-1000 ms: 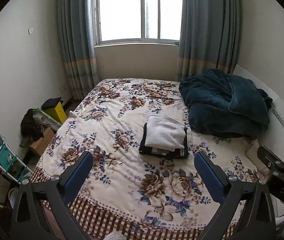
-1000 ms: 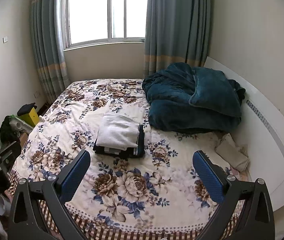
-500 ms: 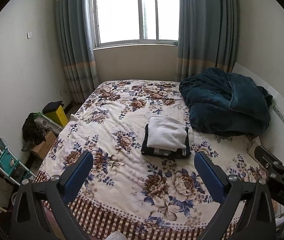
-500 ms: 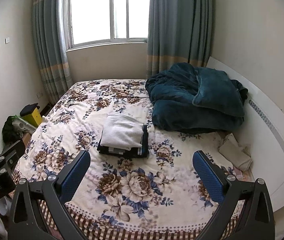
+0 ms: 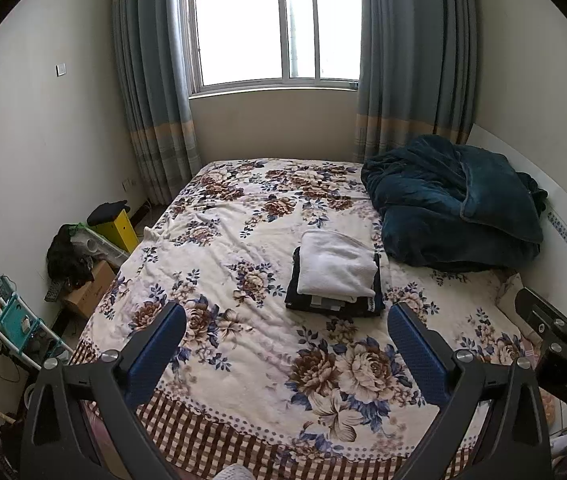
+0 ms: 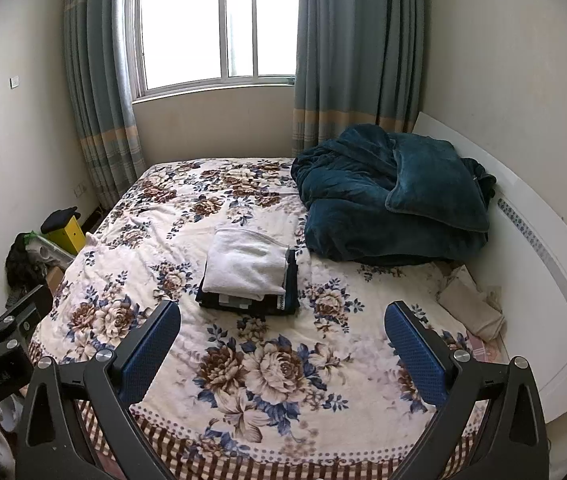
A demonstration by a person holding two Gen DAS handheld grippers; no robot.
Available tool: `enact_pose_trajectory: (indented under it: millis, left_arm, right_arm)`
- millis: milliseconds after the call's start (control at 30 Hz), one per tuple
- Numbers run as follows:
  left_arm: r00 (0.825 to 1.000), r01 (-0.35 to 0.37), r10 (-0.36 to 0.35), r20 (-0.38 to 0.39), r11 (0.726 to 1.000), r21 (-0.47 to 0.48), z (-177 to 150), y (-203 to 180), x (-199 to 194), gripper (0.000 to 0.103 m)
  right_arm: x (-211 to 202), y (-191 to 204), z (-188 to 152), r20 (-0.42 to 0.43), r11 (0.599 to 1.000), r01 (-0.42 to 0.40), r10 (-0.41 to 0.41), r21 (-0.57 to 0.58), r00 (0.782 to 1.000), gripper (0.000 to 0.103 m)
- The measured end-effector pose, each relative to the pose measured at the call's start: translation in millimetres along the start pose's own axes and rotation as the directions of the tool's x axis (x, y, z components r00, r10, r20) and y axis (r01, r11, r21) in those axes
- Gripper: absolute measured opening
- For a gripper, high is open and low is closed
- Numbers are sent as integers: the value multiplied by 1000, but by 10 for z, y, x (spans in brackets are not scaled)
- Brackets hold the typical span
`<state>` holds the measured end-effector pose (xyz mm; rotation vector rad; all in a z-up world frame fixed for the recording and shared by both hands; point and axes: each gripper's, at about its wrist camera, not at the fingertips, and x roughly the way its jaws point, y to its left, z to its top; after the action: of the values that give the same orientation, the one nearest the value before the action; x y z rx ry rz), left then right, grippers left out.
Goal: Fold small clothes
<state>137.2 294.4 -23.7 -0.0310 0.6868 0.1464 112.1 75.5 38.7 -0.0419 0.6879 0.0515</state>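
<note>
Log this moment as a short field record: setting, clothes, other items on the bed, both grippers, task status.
setting: bedroom, bed with floral bedspread
clothes: folded white garment on top of folded dark garments, one stack mid-bed
other items: teal blanket heaped by the headboard
left gripper: open, empty, above the near end of the bed, apart from the stack
right gripper: open, empty, likewise apart
task status: stack looks folded; no unfolded clothes visible on the bed

A crumpled dark teal plush blanket [image 5: 455, 204] lies at the floral-quilted bed's [image 5: 219, 264] far right corner. On the floor beside the bed's left edge stand a yellow box [image 5: 120, 229] and a brown cardboard box [image 5: 89, 290].
</note>
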Motion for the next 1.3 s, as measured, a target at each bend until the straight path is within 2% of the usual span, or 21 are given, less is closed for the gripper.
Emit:
enact_pose_trajectory:
  millis: [1300]
  left_arm:
    - [1000, -4, 4, 5, 1000, 9, 33, 130, 53, 103]
  right_arm:
    - [22, 148, -54, -4, 1000, -6, 6, 4, 1000, 103]
